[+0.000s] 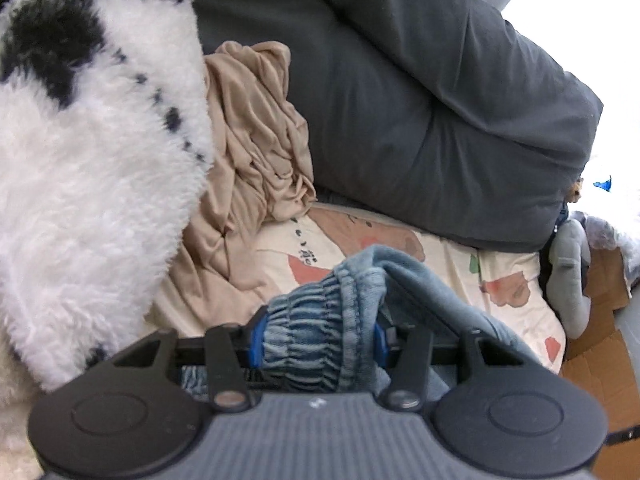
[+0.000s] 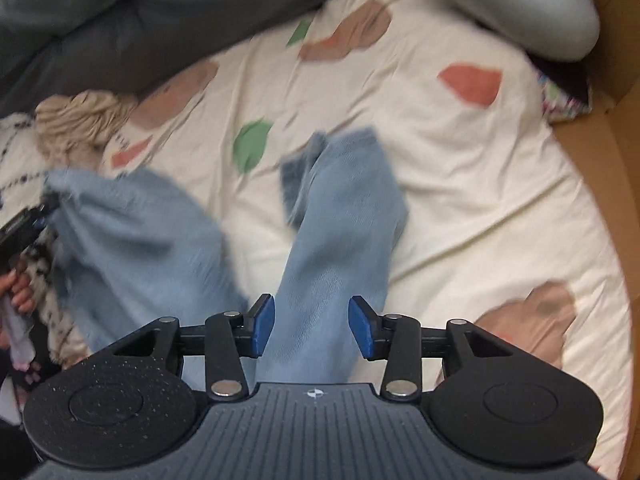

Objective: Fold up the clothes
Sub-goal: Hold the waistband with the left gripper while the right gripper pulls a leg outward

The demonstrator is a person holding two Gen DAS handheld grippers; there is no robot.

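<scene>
Gripping the blue jeans (image 1: 320, 320) by their waistband in my left gripper (image 1: 318, 338), I hold my right gripper (image 2: 311, 326) apart around a leg, the beige garment (image 1: 256, 128) at eleven o'clock.

Both wrist cams close over bed sheet (image 2: 460, 184), facing fwd; share jeans (image 1: 320, 320).

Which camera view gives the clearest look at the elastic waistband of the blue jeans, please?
The left wrist view: the gathered waistband fills the left gripper, sharp and close. The right wrist view shows only blurred legs of the jeans; no waistband can be made out.
</scene>
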